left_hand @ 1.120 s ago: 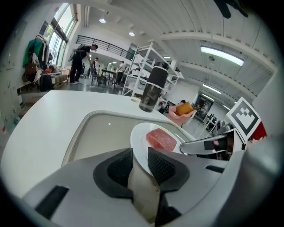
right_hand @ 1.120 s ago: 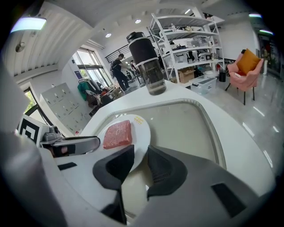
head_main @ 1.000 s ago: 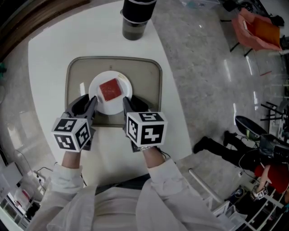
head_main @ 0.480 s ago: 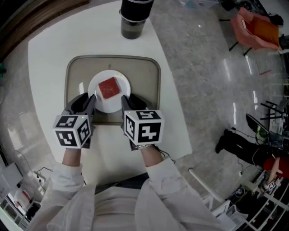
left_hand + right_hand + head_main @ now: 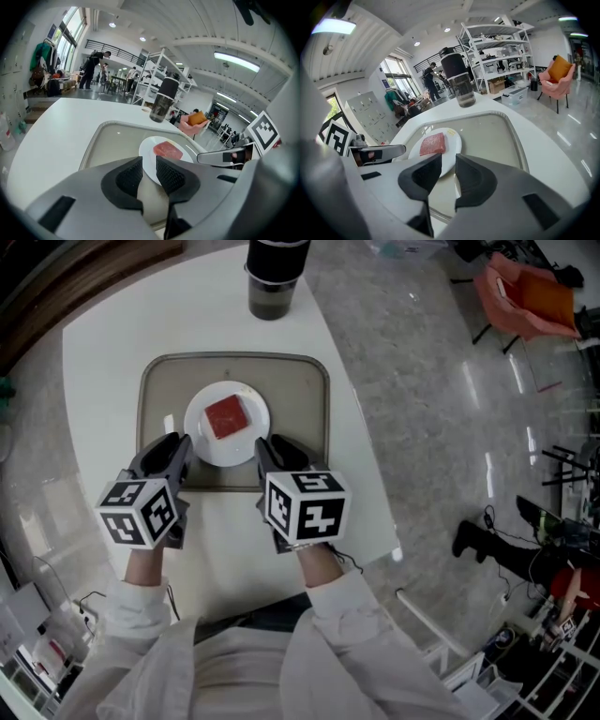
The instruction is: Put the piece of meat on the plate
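A red square piece of meat [image 5: 225, 416] lies flat on a white plate [image 5: 200, 434], which stands on a beige tray [image 5: 300, 399]. My left gripper [image 5: 171, 448] is at the plate's near left rim and my right gripper [image 5: 275, 448] at its near right rim, both over the tray's front edge. Each stands open with nothing between its jaws. In the left gripper view the meat [image 5: 167, 150] and plate [image 5: 149, 154] lie just past the left gripper [image 5: 149, 171]. The right gripper view shows the meat [image 5: 433, 143] ahead of the right gripper [image 5: 448, 171].
A dark cup [image 5: 272, 282] stands on the white table [image 5: 103, 362] beyond the tray. The table's right edge drops to a polished floor [image 5: 441, 409]. Shelving [image 5: 497, 42] and people stand far off in the room.
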`<state>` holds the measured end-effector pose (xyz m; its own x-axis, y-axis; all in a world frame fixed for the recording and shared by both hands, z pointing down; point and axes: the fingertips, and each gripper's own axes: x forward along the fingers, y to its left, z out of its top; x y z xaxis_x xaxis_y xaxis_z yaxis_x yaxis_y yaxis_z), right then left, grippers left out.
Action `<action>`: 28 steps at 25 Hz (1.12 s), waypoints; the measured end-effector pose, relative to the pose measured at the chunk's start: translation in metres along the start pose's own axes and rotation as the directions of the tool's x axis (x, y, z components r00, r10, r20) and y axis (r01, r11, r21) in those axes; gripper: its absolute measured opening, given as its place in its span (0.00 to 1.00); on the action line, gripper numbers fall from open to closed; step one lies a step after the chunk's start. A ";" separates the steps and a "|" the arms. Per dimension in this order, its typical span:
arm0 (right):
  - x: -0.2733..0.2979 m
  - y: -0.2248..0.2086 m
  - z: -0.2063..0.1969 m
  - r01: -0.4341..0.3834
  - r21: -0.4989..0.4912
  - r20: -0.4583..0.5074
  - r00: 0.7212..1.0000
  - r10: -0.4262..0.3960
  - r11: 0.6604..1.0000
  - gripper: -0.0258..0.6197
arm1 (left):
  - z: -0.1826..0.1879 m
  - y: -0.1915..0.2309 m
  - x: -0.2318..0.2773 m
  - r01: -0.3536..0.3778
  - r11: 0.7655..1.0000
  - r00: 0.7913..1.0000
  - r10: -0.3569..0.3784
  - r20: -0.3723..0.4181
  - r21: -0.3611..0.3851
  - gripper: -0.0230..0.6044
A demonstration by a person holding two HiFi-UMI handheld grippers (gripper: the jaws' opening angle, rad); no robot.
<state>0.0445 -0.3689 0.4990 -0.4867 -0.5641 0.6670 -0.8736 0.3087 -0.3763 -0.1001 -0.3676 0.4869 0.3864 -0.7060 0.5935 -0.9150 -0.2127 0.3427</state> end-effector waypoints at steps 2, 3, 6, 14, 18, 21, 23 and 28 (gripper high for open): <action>-0.005 0.004 -0.003 -0.015 0.000 0.009 1.000 0.015 1.000 0.19 | 0.000 -0.004 -0.007 0.012 1.000 1.000 -0.012 0.010 0.008 0.19; -0.009 0.006 -0.004 -0.019 -0.002 0.019 1.000 0.019 1.000 0.19 | 0.000 -0.006 -0.010 0.017 1.000 1.000 -0.017 0.014 0.017 0.19; -0.025 0.014 -0.004 -0.029 0.006 0.072 0.997 0.029 1.000 0.19 | -0.002 -0.012 -0.024 0.033 0.999 0.999 -0.034 0.027 0.032 0.15; -0.069 0.048 -0.019 -0.036 -0.062 0.149 0.988 0.045 0.997 0.11 | -0.012 -0.040 -0.070 0.135 0.988 0.989 -0.140 0.056 0.077 0.06; -0.095 0.065 -0.028 -0.034 -0.088 0.206 0.977 0.052 0.996 0.09 | -0.022 -0.051 -0.096 0.193 0.978 0.978 -0.198 0.070 0.077 0.05; -0.113 0.074 -0.038 -0.025 -0.089 0.239 0.970 0.046 0.996 0.08 | -0.031 -0.059 -0.116 0.219 0.973 0.971 -0.225 0.084 0.074 0.05; -0.124 0.079 -0.047 -0.004 -0.090 0.261 0.965 0.027 0.996 0.07 | -0.036 -0.064 -0.128 0.236 0.968 0.966 -0.244 0.091 0.084 0.05; -0.154 0.106 -0.077 0.008 -0.113 0.278 0.960 0.024 0.994 0.07 | -0.043 -0.085 -0.168 0.315 0.947 0.940 -0.321 0.119 0.066 0.05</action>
<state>0.0262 -0.1902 0.4053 -0.4865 -0.7471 0.4529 -0.8725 0.3888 -0.2958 -0.0826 -0.2021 0.3898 0.6429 -0.6753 0.3614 -0.7524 -0.4684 0.4632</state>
